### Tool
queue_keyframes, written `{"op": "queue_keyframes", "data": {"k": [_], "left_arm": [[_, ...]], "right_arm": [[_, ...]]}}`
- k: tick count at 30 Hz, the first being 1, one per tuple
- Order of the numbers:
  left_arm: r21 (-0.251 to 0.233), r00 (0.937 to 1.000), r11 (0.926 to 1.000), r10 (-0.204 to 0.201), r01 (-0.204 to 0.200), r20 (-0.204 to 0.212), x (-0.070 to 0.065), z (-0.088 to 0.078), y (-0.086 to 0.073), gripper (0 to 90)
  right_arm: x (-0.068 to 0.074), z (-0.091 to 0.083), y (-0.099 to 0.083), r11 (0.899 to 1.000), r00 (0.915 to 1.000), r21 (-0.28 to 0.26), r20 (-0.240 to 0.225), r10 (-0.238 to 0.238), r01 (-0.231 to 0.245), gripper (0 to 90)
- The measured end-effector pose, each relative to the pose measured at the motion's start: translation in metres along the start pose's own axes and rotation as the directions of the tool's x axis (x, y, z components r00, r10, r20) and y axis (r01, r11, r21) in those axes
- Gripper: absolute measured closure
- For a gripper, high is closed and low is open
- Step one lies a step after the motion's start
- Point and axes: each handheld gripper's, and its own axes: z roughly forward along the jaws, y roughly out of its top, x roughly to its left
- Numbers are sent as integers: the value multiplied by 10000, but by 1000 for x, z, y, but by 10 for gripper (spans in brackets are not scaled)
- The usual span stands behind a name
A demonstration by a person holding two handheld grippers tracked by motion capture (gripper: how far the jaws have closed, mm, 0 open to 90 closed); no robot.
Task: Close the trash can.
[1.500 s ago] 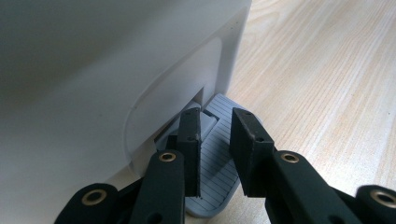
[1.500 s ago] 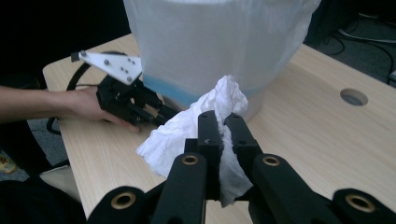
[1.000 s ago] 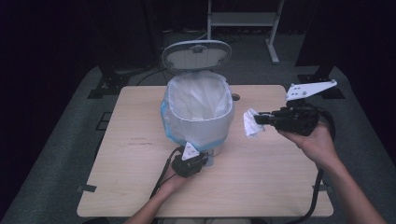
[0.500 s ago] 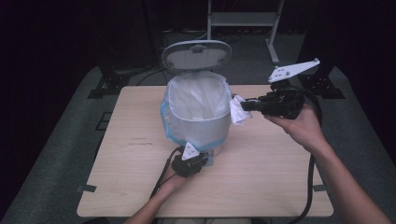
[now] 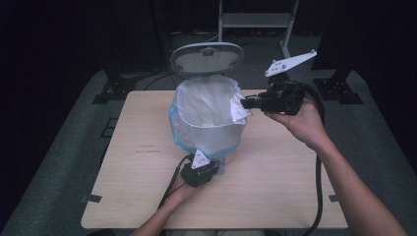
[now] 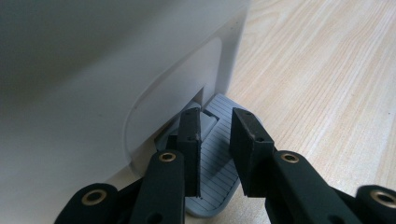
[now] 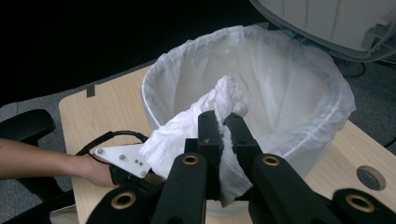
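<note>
Tissue [image 7: 201, 126], crumpled and white, sits pinched between the fingers [image 7: 208, 128] of my right gripper [image 5: 246, 103], which I hold at the rim of the bin [image 5: 209, 129], so the wad hangs just over the opening and its clear liner bag [image 7: 299, 88]. It is about as light and soft as a thing gets: it gives under the pads, holds no shape, and I judge it will cling to the rubber or drift sideways rather than drop straight. I grip it through the bunched middle, where the folds are thickest; a loose corner would probably tear or slip out. My left gripper [image 5: 211, 166] is down at the foot of the bin, its fingers [image 6: 189, 140] close together with only a narrow gap, resting on the ribbed grey pedal [image 6: 219, 158] and clamping nothing. The lid [image 5: 207, 57] stands tipped open behind the rim. Around it all lies the bare wooden tabletop [image 5: 147, 196].
</note>
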Motion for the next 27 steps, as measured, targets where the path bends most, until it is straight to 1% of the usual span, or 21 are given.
{"op": "queue_keyframes", "data": {"k": [9,27], "left_arm": [[4,10000,10000,13,-13,2,0,0,0,739],[0,10000,10000,15,-15,0,0,0,0,738]], "right_arm": [[1,16,10,9999,9999,132,-54,-97,98,859],[0,36,18,9997,9999,223,-79,-89,90,859]]}}
